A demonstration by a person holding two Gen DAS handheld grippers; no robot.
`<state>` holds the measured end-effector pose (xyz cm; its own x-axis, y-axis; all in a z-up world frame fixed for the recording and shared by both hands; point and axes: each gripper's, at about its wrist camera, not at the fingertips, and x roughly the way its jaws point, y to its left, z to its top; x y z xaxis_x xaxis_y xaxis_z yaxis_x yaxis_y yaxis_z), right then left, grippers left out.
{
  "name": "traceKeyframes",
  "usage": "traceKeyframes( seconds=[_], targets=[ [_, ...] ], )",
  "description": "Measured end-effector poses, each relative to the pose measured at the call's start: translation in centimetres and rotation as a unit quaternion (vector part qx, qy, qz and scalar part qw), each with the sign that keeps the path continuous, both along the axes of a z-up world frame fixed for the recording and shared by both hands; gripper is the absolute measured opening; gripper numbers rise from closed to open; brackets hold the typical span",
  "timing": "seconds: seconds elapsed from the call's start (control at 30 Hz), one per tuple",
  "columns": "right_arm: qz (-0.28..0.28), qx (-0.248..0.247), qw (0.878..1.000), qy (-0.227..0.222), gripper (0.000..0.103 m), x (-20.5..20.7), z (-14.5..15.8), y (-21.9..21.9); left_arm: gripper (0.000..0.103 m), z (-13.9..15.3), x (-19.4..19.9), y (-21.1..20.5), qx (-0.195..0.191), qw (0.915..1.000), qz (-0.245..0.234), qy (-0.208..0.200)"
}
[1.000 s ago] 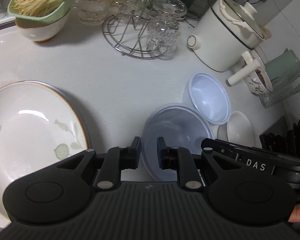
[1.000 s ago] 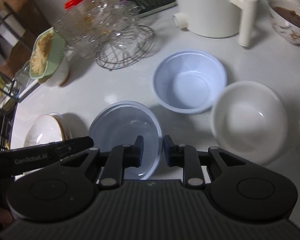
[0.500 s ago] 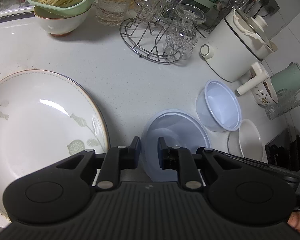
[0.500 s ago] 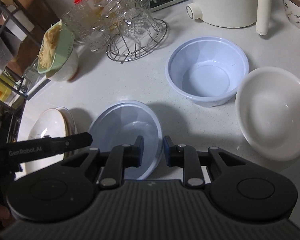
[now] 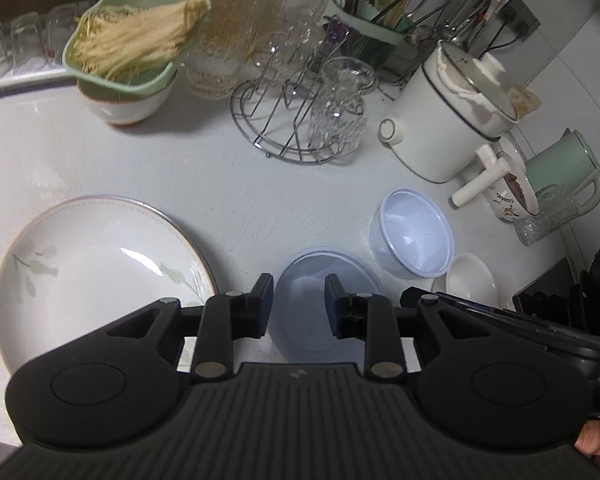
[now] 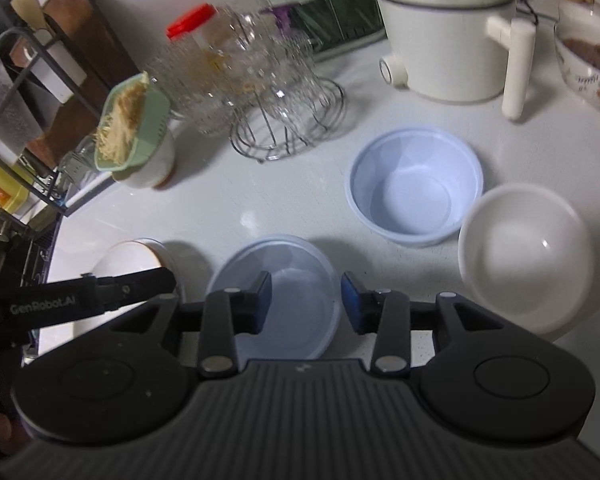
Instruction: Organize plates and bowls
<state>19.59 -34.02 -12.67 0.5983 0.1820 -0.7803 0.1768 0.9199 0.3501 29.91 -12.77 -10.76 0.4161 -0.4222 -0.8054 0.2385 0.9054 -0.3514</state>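
nearest, both tools are hovering above the white counter [image 5: 228,208] with nothing between their fingers. the left gripper [image 5: 299,300] is sitting with its jaws a little apart, and the right gripper [image 6: 306,300] is showing a slightly wider gap; neither is touching any dish. under both of them the translucent blue lid [image 6: 284,280] is lying flat on the counter, framed between the fingertips in each view. to the left of it the large leaf-patterned plate [image 5: 96,268] is resting on the counter, its rim near the lid but apart from it. on the right wrist view, the left tool's black body is covering part of that plate.

just beyond the lid, the pale blue plastic bowl [image 6: 416,188] is standing upright, and the white bowl [image 6: 524,252] is sitting just beside it on the right, their rims nearly touching or touching; i cannot tell which.

further back, the wire glass rack [image 5: 296,120] is holding upturned glasses, and left of it the green tray of dried noodles [image 5: 132,44] is perching on a white bowl. to the right the white electric pot [image 5: 448,120] is standing with its handle pointing forward, and the mint kettle [image 5: 560,172] is standing behind it near the wall. at the very back the utensil holder [image 5: 364,28] is bristling with chopsticks and ladles.
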Motion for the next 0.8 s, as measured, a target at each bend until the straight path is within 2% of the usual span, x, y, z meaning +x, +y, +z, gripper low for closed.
traceKeyframes(
  seconds=[0.37, 0.7, 0.73, 0.77, 0.8],
  targets=[
    [-0.024, -0.035, 0.997, -0.058, 0.042, -2.9, 5.3, 1.6, 0.047, 5.6, -2.5, 1.1, 0.019, 0.9971, -0.039, -0.062],
    [-0.045, -0.055, 0.994, -0.084, 0.041, -5.4, 6.6, 1.8, 0.056, 6.2, -4.3, 0.6, 0.017, 0.9957, -0.055, -0.072],
    [-0.047, -0.058, 0.994, -0.085, 0.041, -5.6, 6.6, 1.6, 0.059, 6.2, -4.3, 0.3, 0.015, 0.9958, -0.056, -0.070],
    [-0.048, -0.062, 0.993, -0.086, 0.041, -5.9, 6.6, 1.4, 0.067, 6.1, -4.4, -0.2, 0.013, 0.9959, -0.057, -0.070],
    [-0.048, -0.067, 0.993, -0.088, 0.047, -6.2, 6.6, 1.0, 0.073, 6.0, -4.4, -0.7, 0.010, 0.9959, -0.057, -0.070]
  ],
)
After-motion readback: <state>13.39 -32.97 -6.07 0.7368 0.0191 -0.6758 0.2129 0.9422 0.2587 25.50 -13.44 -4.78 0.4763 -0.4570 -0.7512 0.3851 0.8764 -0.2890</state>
